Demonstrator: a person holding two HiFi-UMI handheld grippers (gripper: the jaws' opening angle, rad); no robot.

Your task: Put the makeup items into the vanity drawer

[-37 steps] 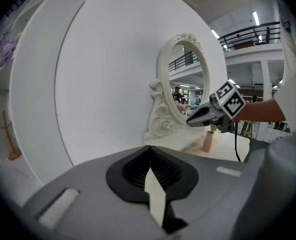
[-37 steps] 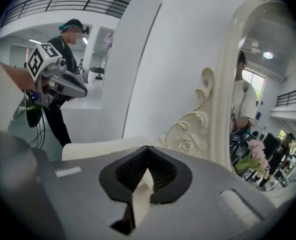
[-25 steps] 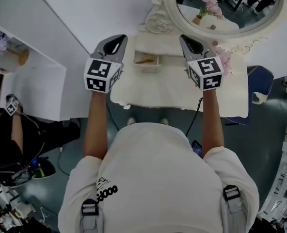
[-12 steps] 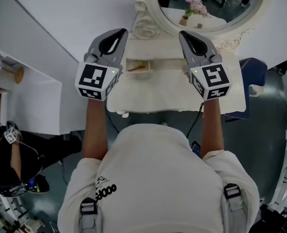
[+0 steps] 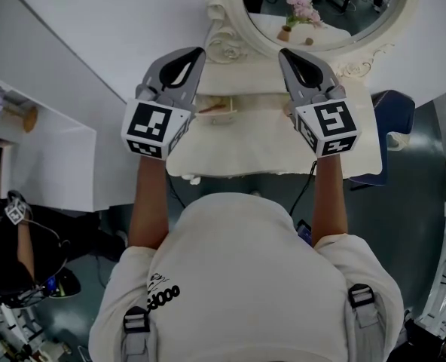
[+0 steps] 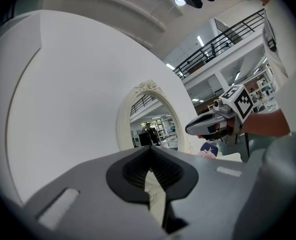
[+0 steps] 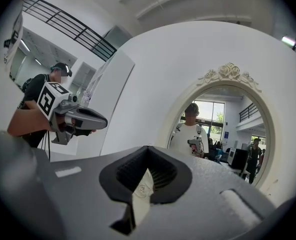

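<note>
A white wall backs the one cream desk (image 5: 268,145) that we stand over. The fingers (image 6: 213,194) of our left gripper (image 5: 199,53) are pressed together with nothing between them, and the right gripper (image 5: 284,54) is closed and empty in the same way. We hold the two grippers side by side and well apart above the desk. Between them sits one small open drawer (image 5: 224,117) with one slim brownish item (image 5: 210,109) lying in it; we cannot tell what it is. Beyond stands one oval mirror (image 5: 336,21), and at the right one blue seat (image 5: 395,119).
</note>
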